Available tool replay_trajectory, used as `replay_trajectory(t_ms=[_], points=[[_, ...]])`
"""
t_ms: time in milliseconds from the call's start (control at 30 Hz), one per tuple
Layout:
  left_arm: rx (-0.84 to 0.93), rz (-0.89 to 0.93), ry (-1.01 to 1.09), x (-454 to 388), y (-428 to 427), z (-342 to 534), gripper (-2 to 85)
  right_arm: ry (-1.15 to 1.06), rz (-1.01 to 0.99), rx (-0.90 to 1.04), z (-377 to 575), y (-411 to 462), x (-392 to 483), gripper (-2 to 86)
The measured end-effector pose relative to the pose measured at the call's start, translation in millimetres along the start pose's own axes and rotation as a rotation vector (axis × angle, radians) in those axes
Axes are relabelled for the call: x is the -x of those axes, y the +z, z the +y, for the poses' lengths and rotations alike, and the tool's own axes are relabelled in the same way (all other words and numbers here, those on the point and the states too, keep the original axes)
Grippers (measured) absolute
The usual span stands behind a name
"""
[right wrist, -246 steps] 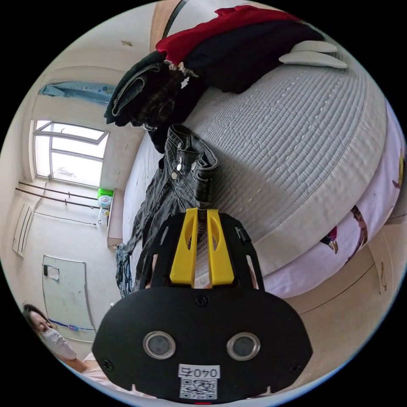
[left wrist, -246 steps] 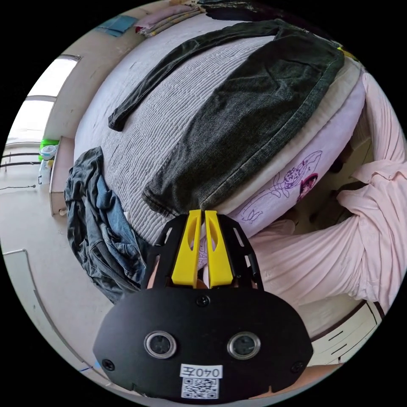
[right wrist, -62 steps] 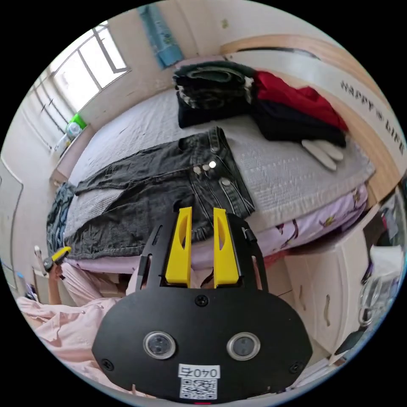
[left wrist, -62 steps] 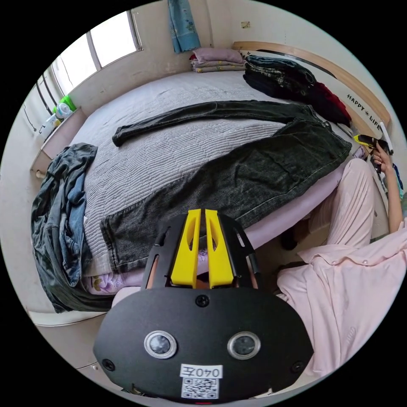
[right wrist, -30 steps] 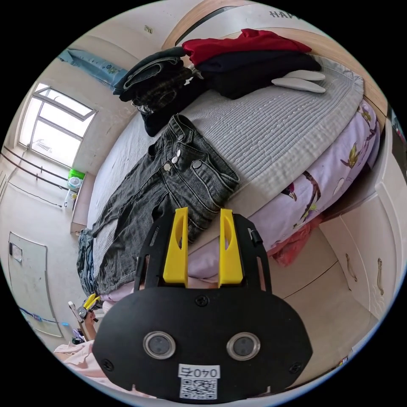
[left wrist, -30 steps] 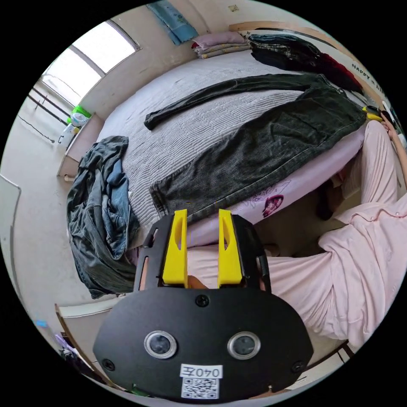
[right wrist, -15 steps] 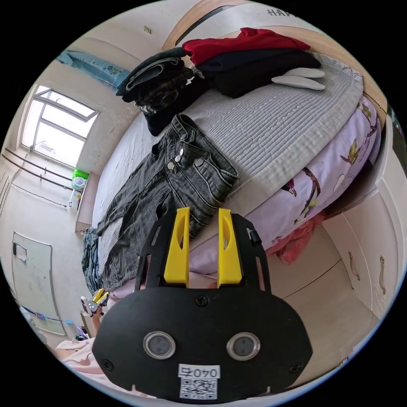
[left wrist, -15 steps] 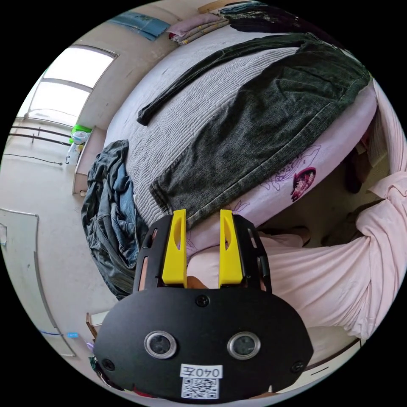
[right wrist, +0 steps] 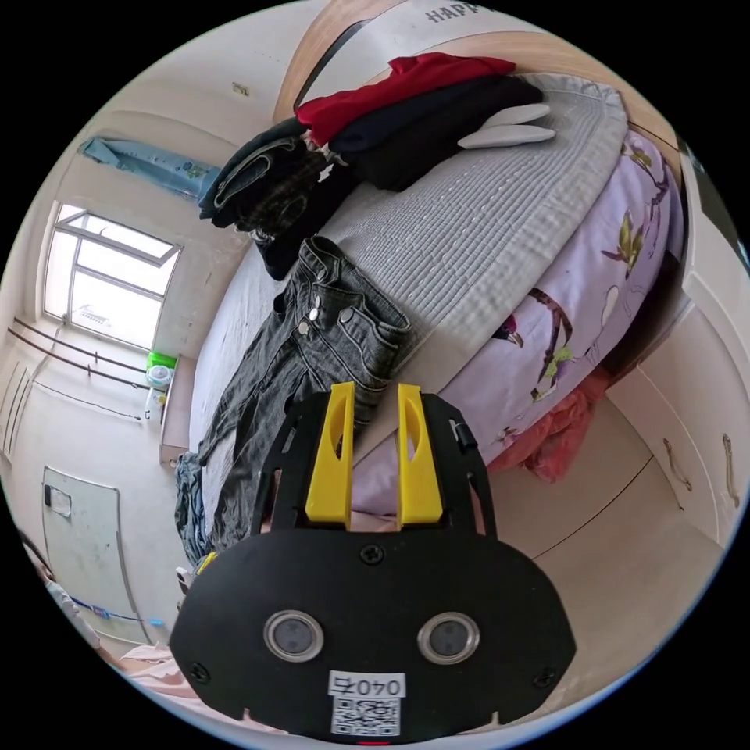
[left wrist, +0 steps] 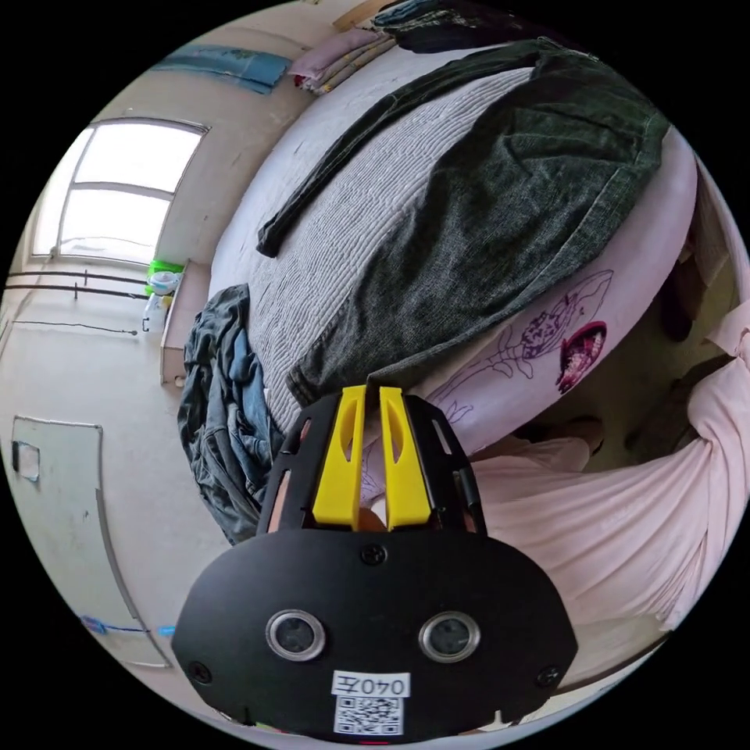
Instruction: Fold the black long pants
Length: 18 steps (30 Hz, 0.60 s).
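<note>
Left claw [left wrist: 372,388] now closed, pants [left wrist: 500,195] hem

I am looking at a bed topped with a grey quilted cover [left wrist: 344,226], and a lilac printed sheet [right wrist: 562,312] is hanging down its side. A heap of blue and dark denim clothes [left wrist: 223,406] is slumping over the bed's far corner. By the headboard [right wrist: 437,39], a red garment [right wrist: 406,82] is lying on a dark folded stack [right wrist: 437,129], with two white flat objects [right wrist: 508,125] just beside it. Daylight is coming through a window [left wrist: 117,187], and a green-capped bottle [left wrist: 160,277] is standing on the ledge. I am also seeing pale pink clothing [left wrist: 617,516] on a person near the bed.
</note>
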<state>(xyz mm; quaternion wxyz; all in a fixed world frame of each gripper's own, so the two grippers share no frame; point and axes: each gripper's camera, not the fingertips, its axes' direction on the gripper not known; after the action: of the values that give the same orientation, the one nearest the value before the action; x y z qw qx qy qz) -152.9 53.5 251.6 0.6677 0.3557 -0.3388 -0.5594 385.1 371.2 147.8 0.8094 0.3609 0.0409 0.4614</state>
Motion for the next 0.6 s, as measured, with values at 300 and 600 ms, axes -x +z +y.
replay_trajectory(t_ms=[300, 600], points=[[-0.122, -0.097, -0.126, 18, -62, -13, -0.8, -0.004, -0.099, 0.063, -12, 12, 2, 9.4], [-0.238, -0.169, -0.24, 42, -115, -39, -0.8, -0.004, -0.242, -0.028, -12, -12, 9, 3.6]])
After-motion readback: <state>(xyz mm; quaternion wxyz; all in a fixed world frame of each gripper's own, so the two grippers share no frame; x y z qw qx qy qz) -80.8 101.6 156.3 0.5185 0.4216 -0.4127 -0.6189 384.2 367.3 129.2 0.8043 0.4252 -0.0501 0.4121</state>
